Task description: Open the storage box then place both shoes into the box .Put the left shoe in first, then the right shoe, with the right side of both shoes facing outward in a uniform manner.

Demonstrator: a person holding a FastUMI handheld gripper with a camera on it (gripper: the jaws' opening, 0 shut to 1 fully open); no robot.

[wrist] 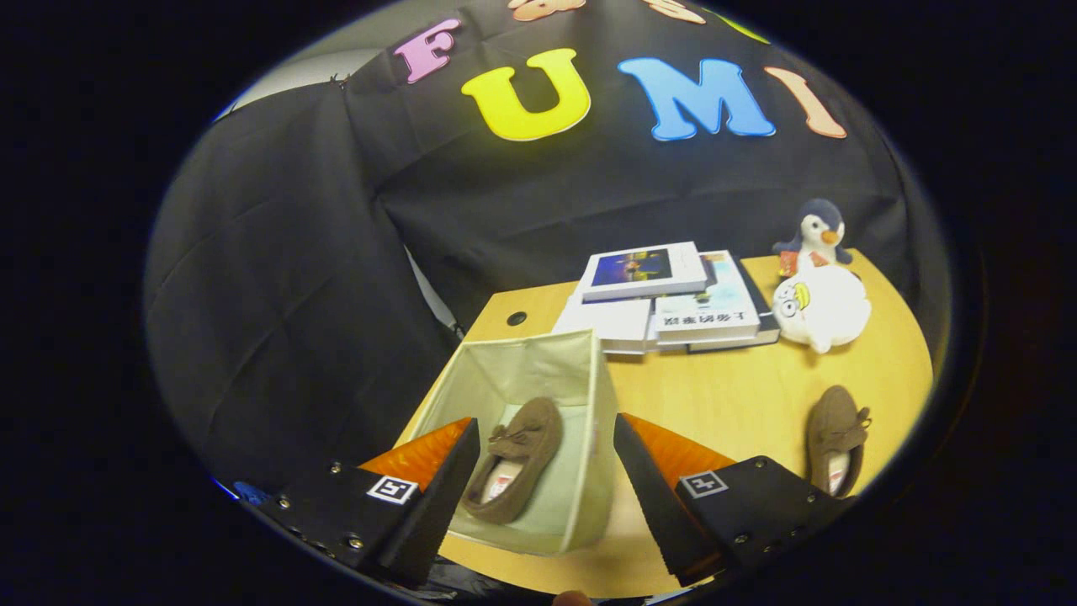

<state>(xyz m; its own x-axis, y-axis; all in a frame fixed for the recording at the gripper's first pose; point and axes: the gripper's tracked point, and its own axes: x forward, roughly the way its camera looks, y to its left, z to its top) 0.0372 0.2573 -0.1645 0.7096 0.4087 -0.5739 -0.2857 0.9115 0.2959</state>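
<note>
Jaws: spread wide and gripping nothing — the gripper (547,484) hangs over the open storage box (589,471), one finger to each side of its mouth.
Box: a pale fabric storage box on the wooden table (724,396), lid already out of the way, interior exposed.
First shoe: a brown moccasin (515,459) lies on the box floor between the fingers, bow end pointing away from the gripper, insole showing.
Second shoe: the matching moccasin (835,438) sits on the table, well apart from the box and beyond the right finger, bow end also pointing away.
Step in hand: judged from the layout, fetching the second shoe. To do it well, swing right, come down across the shoe's middle, and pinch its sides rather than the soft bow — then set it beside the first with the same heading.
Clutter: stacked books (665,303) and two plush toys (820,307) stand further back; keep the swing low and short of them.
Pose: the gripper tilts downward from above, looking into the box.
</note>
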